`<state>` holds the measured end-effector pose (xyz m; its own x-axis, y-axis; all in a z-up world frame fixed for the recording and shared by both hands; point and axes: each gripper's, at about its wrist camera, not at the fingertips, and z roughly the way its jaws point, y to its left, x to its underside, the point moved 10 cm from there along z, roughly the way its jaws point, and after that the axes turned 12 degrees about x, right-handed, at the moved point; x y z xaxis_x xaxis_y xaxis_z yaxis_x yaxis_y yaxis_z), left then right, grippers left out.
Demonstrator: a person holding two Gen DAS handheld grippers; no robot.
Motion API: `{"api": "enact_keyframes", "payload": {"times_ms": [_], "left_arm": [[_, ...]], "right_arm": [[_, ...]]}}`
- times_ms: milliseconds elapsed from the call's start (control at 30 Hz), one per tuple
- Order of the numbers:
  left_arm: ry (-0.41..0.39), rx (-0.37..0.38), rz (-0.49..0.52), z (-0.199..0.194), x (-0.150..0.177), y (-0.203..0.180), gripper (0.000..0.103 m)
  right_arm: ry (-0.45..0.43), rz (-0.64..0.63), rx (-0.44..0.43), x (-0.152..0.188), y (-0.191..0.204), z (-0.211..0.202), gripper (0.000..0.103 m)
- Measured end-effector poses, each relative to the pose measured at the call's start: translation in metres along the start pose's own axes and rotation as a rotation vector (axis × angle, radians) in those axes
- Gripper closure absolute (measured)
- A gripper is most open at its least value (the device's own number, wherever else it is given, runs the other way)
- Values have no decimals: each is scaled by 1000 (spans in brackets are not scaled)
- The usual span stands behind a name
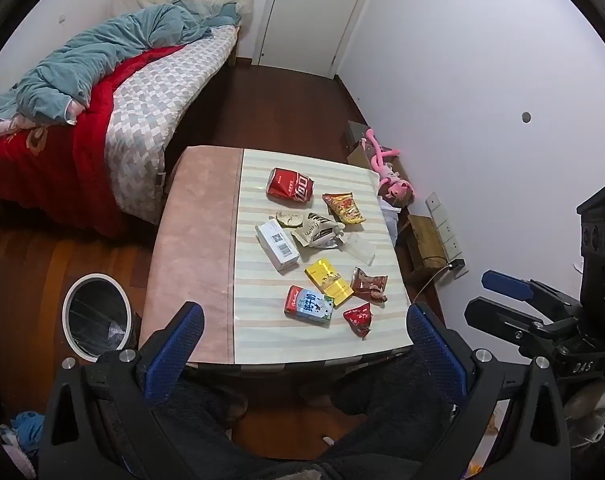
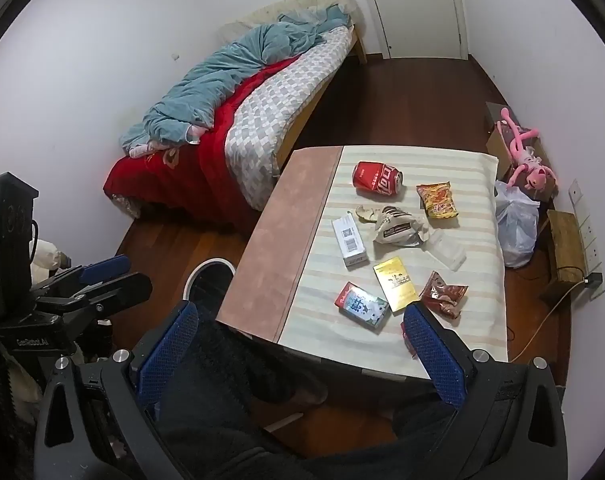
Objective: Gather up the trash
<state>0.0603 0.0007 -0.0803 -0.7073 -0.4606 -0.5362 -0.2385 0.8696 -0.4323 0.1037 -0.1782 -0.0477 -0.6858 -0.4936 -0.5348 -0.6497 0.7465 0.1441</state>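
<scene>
Trash lies on a striped cloth on a small table (image 1: 194,240): a crushed red can (image 1: 290,186) (image 2: 378,178), a yellow-red snack bag (image 1: 343,208) (image 2: 437,200), a white box (image 1: 276,245) (image 2: 349,242), a crumpled beige wrapper (image 1: 316,230) (image 2: 394,226), a yellow pack (image 1: 328,282) (image 2: 395,284), a milk carton (image 1: 309,305) (image 2: 361,304), a brown wrapper (image 1: 369,285) (image 2: 442,294) and a small red wrapper (image 1: 358,318). A white bin (image 1: 96,316) (image 2: 208,284) stands on the floor left of the table. My left gripper (image 1: 304,344) and right gripper (image 2: 298,344) are open and empty, held above the table's near edge.
A bed (image 1: 102,120) with a red and blue quilt stands at the back left, a door (image 1: 314,12) beyond it. A pink plush toy (image 1: 386,172), boxes, a white plastic bag (image 2: 516,224) and a wall socket strip (image 1: 446,232) are right of the table.
</scene>
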Motion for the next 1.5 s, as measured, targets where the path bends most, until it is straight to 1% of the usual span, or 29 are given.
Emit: {"api": "enact_keyframes", "payload": {"times_ms": [133, 233, 267, 433, 500, 767, 1500], "left_arm": [[3, 3, -3, 0, 1, -2, 0], [6, 14, -6, 9, 1, -7, 0], [9, 23, -10, 7, -1, -1, 0], [4, 38, -5, 3, 1, -2, 0], [3, 36, -4, 1, 0, -2, 0], [7, 32, -4, 2, -2, -4, 0], [13, 52, -2, 6, -1, -10, 0]], "right_arm": [[8, 0, 6, 0, 0, 0, 0], [10, 7, -13, 4, 2, 2, 0], [12, 6, -13, 5, 2, 3, 0], [20, -1, -18, 8, 12, 10, 0], [27, -5, -33, 3, 6, 11, 0], [23, -11, -47, -1, 10, 9, 0], [25, -12, -53, -2, 12, 7, 0]]}}
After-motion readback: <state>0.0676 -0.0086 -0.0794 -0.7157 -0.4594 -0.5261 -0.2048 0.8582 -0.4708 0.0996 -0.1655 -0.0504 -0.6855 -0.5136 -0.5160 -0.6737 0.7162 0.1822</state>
